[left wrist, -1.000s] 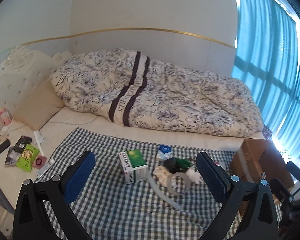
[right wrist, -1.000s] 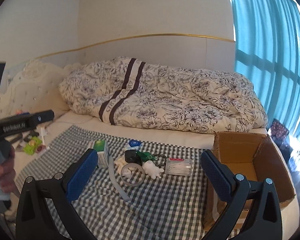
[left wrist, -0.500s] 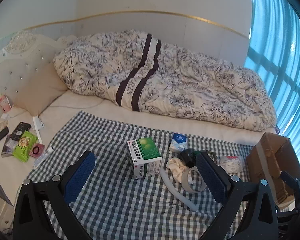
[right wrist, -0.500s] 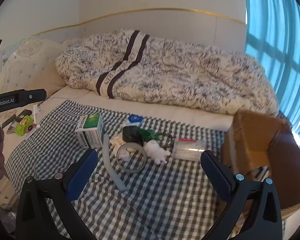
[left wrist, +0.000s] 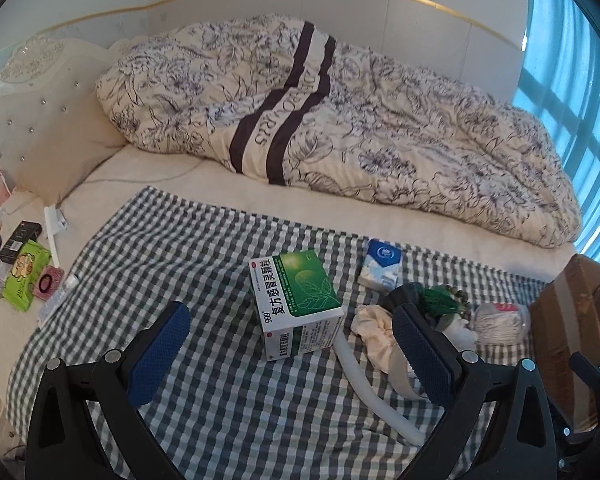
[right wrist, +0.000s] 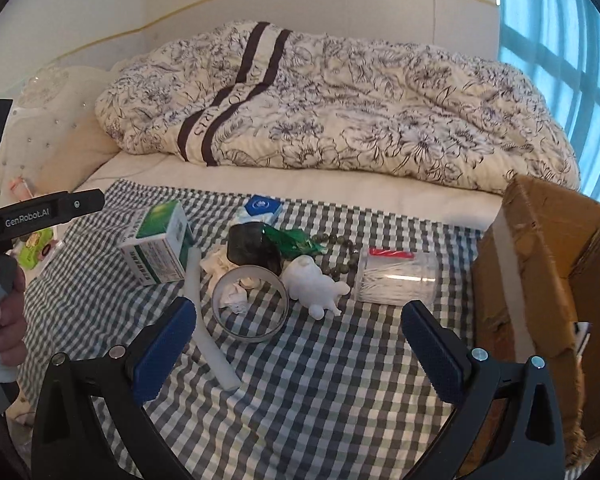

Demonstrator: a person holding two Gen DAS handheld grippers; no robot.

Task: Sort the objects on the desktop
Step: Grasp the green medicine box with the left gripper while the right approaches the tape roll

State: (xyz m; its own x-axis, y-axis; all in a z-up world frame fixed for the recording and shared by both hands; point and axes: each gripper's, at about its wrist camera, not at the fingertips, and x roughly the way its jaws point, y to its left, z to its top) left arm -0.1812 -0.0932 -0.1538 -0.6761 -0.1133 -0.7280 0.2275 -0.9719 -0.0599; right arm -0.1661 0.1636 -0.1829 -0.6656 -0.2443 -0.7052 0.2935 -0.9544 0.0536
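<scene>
The green-and-white medicine box (left wrist: 296,304) marked "999" lies on the checked cloth (left wrist: 188,248) on the bed, with "GenRobot.AI" printed on the left gripper's body in the right wrist view. Both the left gripper (left wrist: 292,352) and right gripper (right wrist: 300,344) hover empty, jaws wide apart. Since a second ago both have drawn closer — the box and the tape ring (right wrist: 250,304), beside the cardboard box (right wrist: 540,280), now look larger.

On the green and white medicine box (left wrist: 296,304), standing on the checked cloth (left wrist: 172,248), I read "999" and the Chinese name "复方感冒灵颗粒"; the small print on its end is too fine for me. On the dark stripe of the flowered quilt (left wrist: 340,120), behind the box, there are letters that look like "DE...ROQURIS", but a fold hides part of them. Left of the box, my other black tool (right wrist: 40,214) carries "GenRobot.AI" in white letters.
</scene>
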